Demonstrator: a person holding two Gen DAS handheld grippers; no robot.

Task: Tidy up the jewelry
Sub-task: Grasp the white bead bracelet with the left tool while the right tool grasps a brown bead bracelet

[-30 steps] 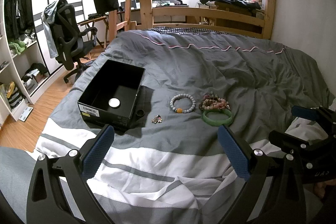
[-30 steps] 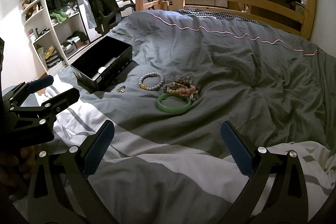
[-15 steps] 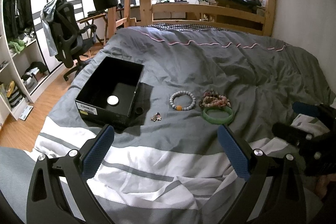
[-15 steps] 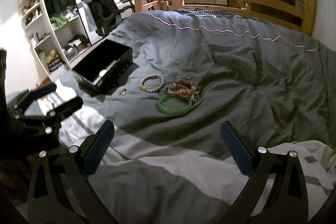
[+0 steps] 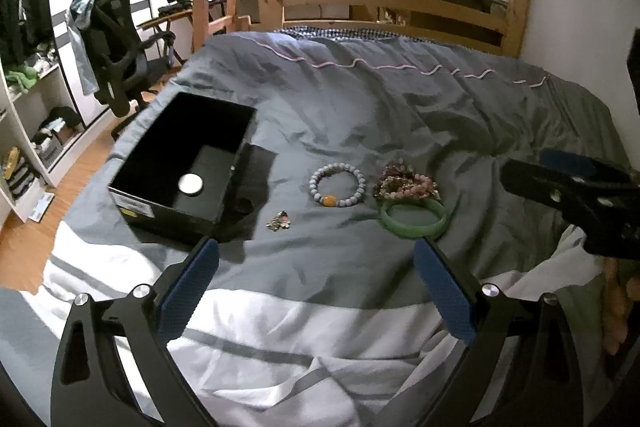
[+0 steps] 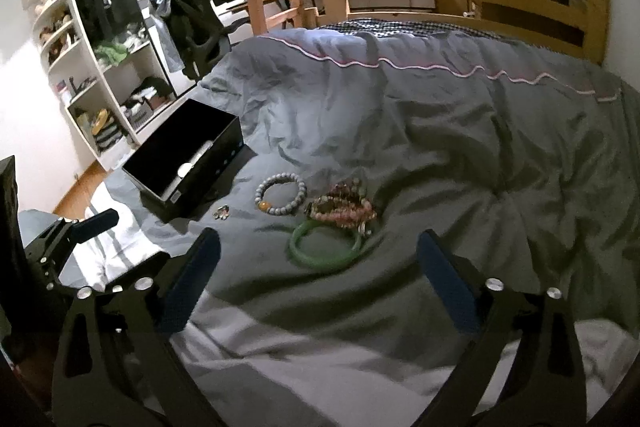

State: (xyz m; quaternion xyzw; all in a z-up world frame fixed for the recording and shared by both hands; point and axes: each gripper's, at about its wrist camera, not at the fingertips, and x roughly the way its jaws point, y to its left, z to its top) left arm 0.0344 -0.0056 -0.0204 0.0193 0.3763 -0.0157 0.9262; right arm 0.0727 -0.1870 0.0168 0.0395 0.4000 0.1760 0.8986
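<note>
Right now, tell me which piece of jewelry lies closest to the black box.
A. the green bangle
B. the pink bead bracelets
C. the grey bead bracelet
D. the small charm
D: the small charm lies on the grey duvet just off the black box, while the bracelets sit farther right.

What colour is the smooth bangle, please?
Green; the bangle shows best in the right wrist view.

Bracelets (image 5: 338, 185) beside black box (image 5: 184, 163)

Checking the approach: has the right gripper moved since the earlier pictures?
Yes. The right gripper has moved toward the green bangle, which now lies nearer its fingertips; its open jaws have just been closing slightly, nothing between them.
</note>
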